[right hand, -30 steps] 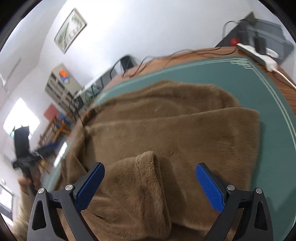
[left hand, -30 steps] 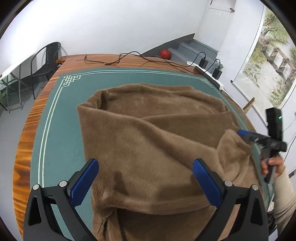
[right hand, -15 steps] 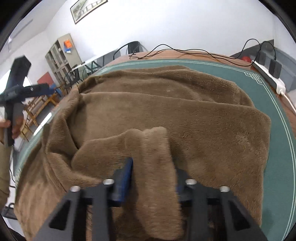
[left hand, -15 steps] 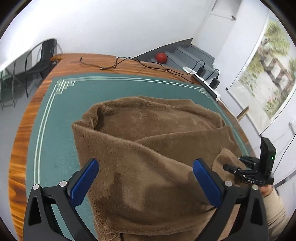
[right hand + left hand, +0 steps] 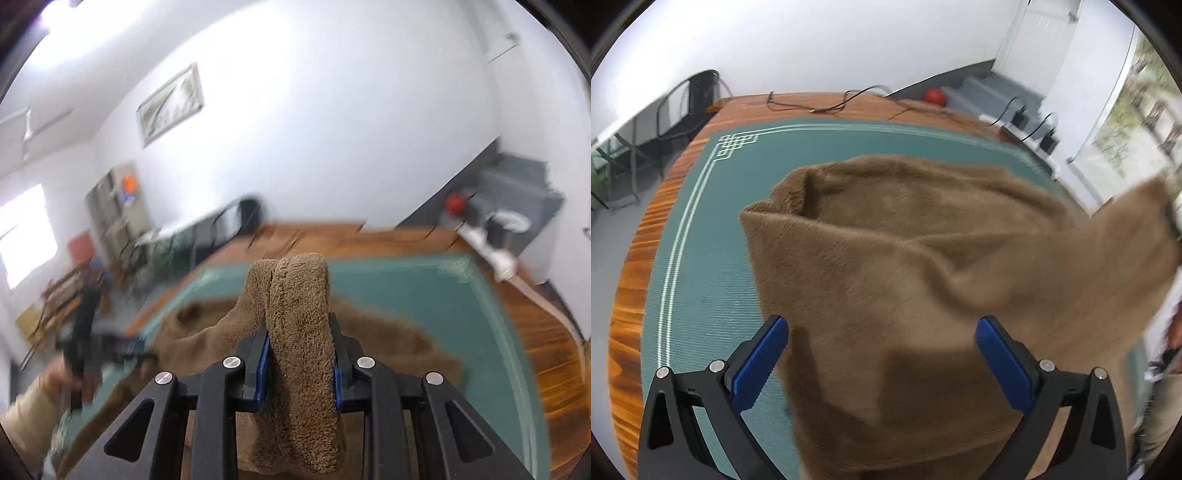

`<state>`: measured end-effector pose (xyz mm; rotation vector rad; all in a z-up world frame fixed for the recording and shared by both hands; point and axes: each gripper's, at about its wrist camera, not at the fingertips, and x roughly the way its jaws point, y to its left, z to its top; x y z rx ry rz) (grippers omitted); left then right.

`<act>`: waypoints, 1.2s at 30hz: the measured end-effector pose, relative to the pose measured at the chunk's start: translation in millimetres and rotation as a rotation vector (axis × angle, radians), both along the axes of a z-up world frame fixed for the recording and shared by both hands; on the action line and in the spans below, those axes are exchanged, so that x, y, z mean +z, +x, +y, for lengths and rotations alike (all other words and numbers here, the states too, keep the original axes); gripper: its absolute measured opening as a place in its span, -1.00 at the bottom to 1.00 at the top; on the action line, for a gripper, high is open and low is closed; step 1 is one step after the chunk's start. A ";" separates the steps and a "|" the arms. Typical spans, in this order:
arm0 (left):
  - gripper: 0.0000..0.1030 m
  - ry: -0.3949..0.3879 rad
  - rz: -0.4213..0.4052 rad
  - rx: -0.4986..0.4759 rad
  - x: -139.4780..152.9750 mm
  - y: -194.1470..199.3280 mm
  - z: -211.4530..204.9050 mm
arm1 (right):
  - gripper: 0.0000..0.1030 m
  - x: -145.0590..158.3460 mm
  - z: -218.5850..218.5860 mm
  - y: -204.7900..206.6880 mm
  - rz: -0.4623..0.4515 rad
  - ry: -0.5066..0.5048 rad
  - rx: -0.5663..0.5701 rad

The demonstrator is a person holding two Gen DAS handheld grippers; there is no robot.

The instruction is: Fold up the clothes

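Note:
A brown fleece garment (image 5: 886, 266) lies rumpled on the green mat (image 5: 701, 258). My left gripper (image 5: 882, 354) hovers open over its near part, blue pads wide apart, nothing between them. In the right wrist view my right gripper (image 5: 299, 354) is shut on a thick fold of the brown garment (image 5: 299, 295), lifted above the table so the cloth trails down to the mat. In the left wrist view that raised part (image 5: 1108, 251) stretches up to the right edge. The left gripper and a hand (image 5: 77, 365) show blurred at left in the right wrist view.
The green mat covers a wooden table (image 5: 631, 266) with black cables (image 5: 827, 107) along the far edge. A white power strip (image 5: 491, 251) lies at the far right corner. A red ball (image 5: 934, 96) and grey steps stand behind. A black chair (image 5: 690, 107) is at far left.
My right gripper shut on a fold of the garment about half a second ago and has now lifted it well above the table. The left gripper stays open over the cloth.

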<state>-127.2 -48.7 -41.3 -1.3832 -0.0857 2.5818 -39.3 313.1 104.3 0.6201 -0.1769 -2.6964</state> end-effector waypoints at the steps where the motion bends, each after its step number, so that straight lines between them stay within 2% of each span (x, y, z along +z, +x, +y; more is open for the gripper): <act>1: 0.99 -0.020 -0.006 0.011 -5.7 -1.8 0.3 | -0.48 0.2 6.4 0.0 0.010 -0.006 -0.033; 2: 0.99 -0.031 -0.012 0.020 -11.0 -3.4 0.0 | -0.48 -2.5 12.7 -1.8 0.006 -0.012 -0.062; 4: 0.99 -0.017 -0.037 0.045 -22.1 -7.1 -4.6 | -0.48 -20.2 23.9 -12.3 -0.058 -0.016 -0.101; 7: 1.00 0.000 -0.050 0.077 -30.0 -9.5 -11.3 | -0.48 -63.5 30.7 -34.8 -0.207 0.035 -0.126; 10: 1.00 -0.020 -0.031 0.081 -30.2 -6.9 -13.1 | -0.47 -103.3 40.7 -51.9 -0.358 0.045 -0.137; 15: 1.00 -0.062 -0.007 0.105 -25.2 -4.6 -15.1 | -0.32 -97.9 45.6 -42.6 -0.324 0.081 -0.159; 17: 1.00 -0.055 -0.008 0.132 -24.1 -5.5 -19.9 | 0.22 -95.7 47.5 -38.8 -0.311 0.096 -0.168; 19: 1.00 -0.032 -0.017 0.161 -22.5 -6.5 -26.9 | 0.36 -93.6 49.5 -35.1 -0.298 0.110 -0.176; 21: 1.00 0.005 -0.035 0.182 -19.4 -7.0 -34.0 | 0.36 -91.4 51.4 -31.3 -0.284 0.125 -0.185; 25: 1.00 0.017 -0.002 0.200 1.4 -6.5 -34.7 | 0.36 -86.8 52.2 -23.9 -0.254 0.151 -0.190; 29: 1.00 0.033 0.029 0.161 17.4 -9.5 -23.5 | 0.36 -84.5 21.1 -21.7 -0.226 0.169 -0.089; 33: 1.00 -0.126 0.043 0.228 15.3 -31.1 -16.3 | 0.36 -92.8 -3.7 -25.4 -0.239 0.196 -0.022; 36: 1.00 -0.138 -0.001 0.295 0.8 -47.3 -29.3 | 0.36 -100.4 -9.1 -28.7 -0.258 0.203 -0.005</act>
